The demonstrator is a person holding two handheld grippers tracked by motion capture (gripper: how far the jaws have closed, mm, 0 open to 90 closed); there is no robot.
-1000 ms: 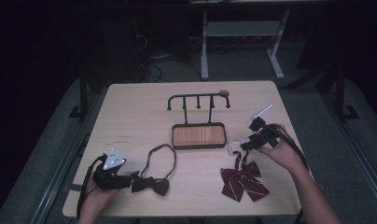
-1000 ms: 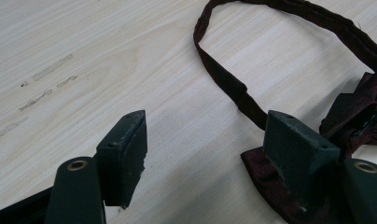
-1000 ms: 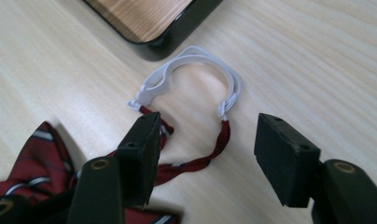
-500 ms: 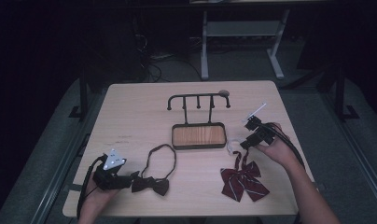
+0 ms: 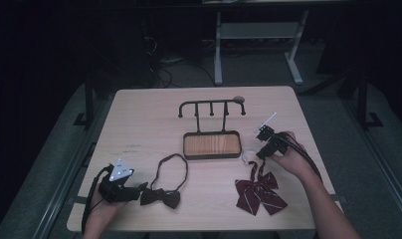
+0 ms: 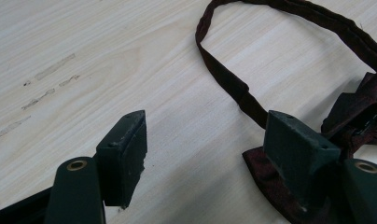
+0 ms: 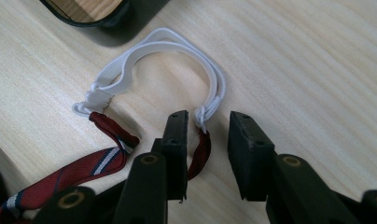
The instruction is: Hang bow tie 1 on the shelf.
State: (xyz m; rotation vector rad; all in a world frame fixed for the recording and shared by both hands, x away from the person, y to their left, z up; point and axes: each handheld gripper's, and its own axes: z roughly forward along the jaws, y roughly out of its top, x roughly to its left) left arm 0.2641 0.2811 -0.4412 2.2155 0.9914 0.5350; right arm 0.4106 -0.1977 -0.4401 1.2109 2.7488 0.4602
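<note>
Right gripper (image 7: 205, 154), jaws apart, straddled the white elastic loop (image 7: 177, 39) where it joined the striped bow tie (image 5: 260, 192); left gripper (image 6: 214, 163), also parted, lay beside the dark bow tie (image 5: 161, 196).

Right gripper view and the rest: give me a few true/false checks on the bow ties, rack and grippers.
1. The right gripper has its jaws apart around the white elastic loop of the striped red bow tie. True.
2. The dark bow tie hangs from the rack. False: it lies flat on the table, in front of the rack.
3. The left gripper is open, one jaw resting over the dark bow tie's edge. True.
4. The rack's wooden tray holds a bow tie. False: the tray is empty.
5. Both grippers are clamped shut. False: both stand open.
</note>
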